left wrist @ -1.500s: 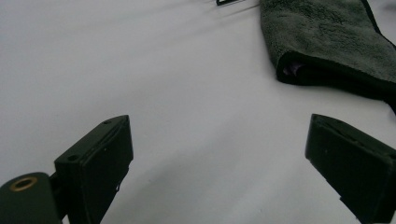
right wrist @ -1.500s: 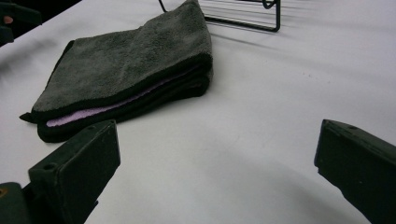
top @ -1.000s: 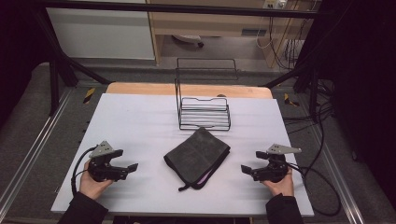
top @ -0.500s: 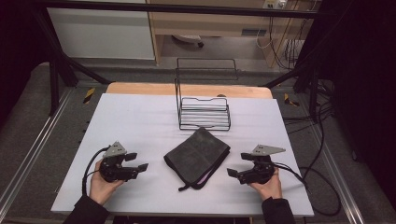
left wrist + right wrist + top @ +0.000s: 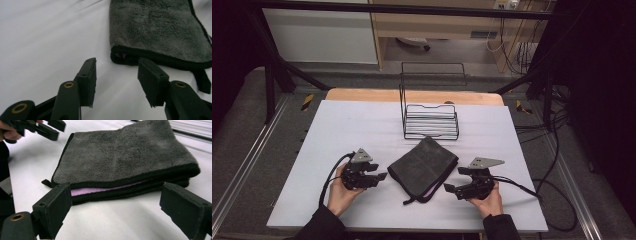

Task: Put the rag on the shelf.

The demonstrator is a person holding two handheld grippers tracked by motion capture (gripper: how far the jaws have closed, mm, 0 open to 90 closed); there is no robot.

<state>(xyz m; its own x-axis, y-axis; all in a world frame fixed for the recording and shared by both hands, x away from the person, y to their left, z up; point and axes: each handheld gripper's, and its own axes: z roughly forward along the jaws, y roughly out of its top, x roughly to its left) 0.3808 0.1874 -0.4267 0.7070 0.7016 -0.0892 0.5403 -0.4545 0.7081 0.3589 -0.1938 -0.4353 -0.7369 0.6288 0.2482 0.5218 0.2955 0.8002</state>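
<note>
A folded dark grey towel [image 5: 424, 167] with a purple inner layer lies in the middle of the white table [image 5: 332, 130]. My left gripper [image 5: 381, 176] stands open just left of the towel's near left corner [image 5: 125, 53], jaws apart and empty [image 5: 117, 82]. My right gripper [image 5: 450, 188] stands open just right of the towel's near edge, its jaws wide on either side of the stacked edge [image 5: 125, 188] where the purple layer shows. Neither gripper touches the towel. The left gripper [image 5: 50, 130] also appears far off in the right gripper view.
A black wire rack [image 5: 430, 107] stands behind the towel at the table's back middle. Black cables [image 5: 552, 165] trail off the right side. A wooden strip [image 5: 362, 95] runs along the table's far edge.
Both grippers have moved inward from the table's sides toward the towel and now stand close at its near corners. The towel has not moved.
</note>
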